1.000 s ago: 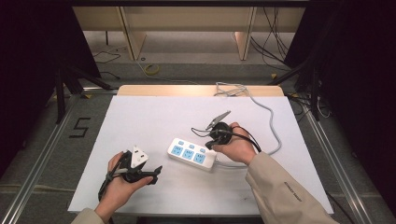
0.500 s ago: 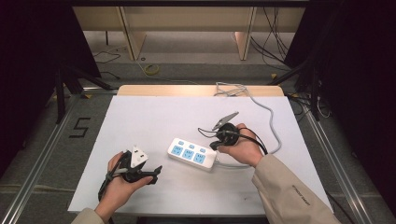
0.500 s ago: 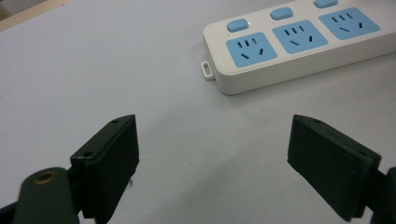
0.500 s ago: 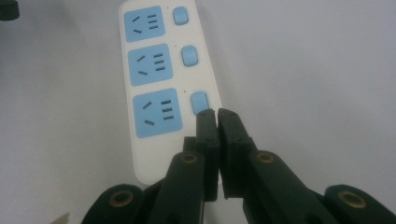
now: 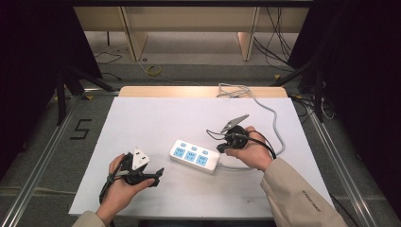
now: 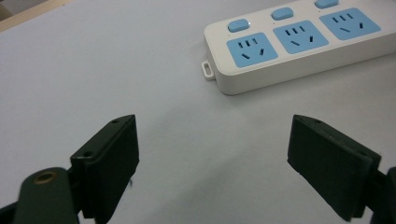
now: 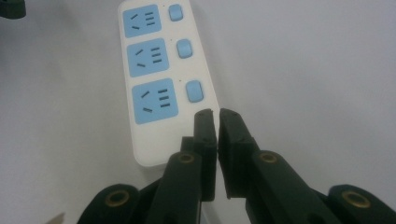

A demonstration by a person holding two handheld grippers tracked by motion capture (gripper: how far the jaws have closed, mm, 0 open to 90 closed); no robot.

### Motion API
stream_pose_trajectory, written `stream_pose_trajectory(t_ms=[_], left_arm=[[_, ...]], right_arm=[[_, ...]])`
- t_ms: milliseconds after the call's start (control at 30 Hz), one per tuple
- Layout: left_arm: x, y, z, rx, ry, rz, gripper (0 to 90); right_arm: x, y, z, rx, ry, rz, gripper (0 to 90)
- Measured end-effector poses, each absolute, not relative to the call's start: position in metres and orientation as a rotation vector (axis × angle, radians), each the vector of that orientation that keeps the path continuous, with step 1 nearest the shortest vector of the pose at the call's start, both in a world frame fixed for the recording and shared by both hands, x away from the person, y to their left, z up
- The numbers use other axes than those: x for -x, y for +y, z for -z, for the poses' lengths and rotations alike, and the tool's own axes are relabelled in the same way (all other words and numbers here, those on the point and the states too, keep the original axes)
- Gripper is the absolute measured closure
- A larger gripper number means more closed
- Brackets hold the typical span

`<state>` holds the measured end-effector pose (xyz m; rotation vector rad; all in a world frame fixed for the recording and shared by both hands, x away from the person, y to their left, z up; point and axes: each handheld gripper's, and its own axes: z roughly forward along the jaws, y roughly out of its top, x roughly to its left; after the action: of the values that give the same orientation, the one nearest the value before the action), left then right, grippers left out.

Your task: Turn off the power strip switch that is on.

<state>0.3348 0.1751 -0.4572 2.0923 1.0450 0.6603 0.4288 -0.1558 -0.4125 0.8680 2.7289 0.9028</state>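
Desk: a white desk (image 5: 156, 118) carries a white power strip (image 5: 196, 155) with three blue sockets and three blue switches, lying near the middle, its grey cord (image 5: 272, 120) running off toward the far edge.
Right tongs: the right tongs (image 7: 217, 114) are seen in the right gripper view pressed almost together, a thin slit left between them and nothing pinched; the jaws have just been opening slightly. They hover just beside the nearest switch (image 7: 194, 91), at the cord end of the strip.
Left tongs: the left tongs (image 6: 210, 149) are spread wide and empty, held low over bare desk, with the free end of the strip near them.
Left hand: the left hand (image 5: 124, 182) is placed at the near left of the desk, well apart from the strip in the high view.
Step in hand: the work is judged to be the pressing of switches with the nearly closed right tips.
Risk: if a push lands off-centre, the tips may slip off the rounded switch onto the casing. Since the strip is unheld, a sideways push may slide or swing it on the smooth desk.
Change from the earlier frame: the right hand (image 5: 250, 151) is found a little farther right and away from the strip's middle than a second ago. The left hand and the strip are unchanged.
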Motion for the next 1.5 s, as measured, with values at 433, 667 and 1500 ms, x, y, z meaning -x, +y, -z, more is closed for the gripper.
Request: stream_pose_trajectory(t_ms=[433,667,1500], left_arm=[[-0.335,0.175,0.458,-2.097,1.046,-0.658,16.2],[-0.335,0.175,0.458,-2.096,1.046,-0.657,16.2],[-0.334,0.174,0.458,-2.099,1.048,-0.652,16.2]], right_arm=[[-0.417,-0.180,0.407,-0.887,2.690,-0.961,78.6],[-0.413,-0.192,0.409,-0.923,2.666,-0.995,73.2],[-0.384,-0.243,0.422,-1.029,2.529,-1.106,52.4]])
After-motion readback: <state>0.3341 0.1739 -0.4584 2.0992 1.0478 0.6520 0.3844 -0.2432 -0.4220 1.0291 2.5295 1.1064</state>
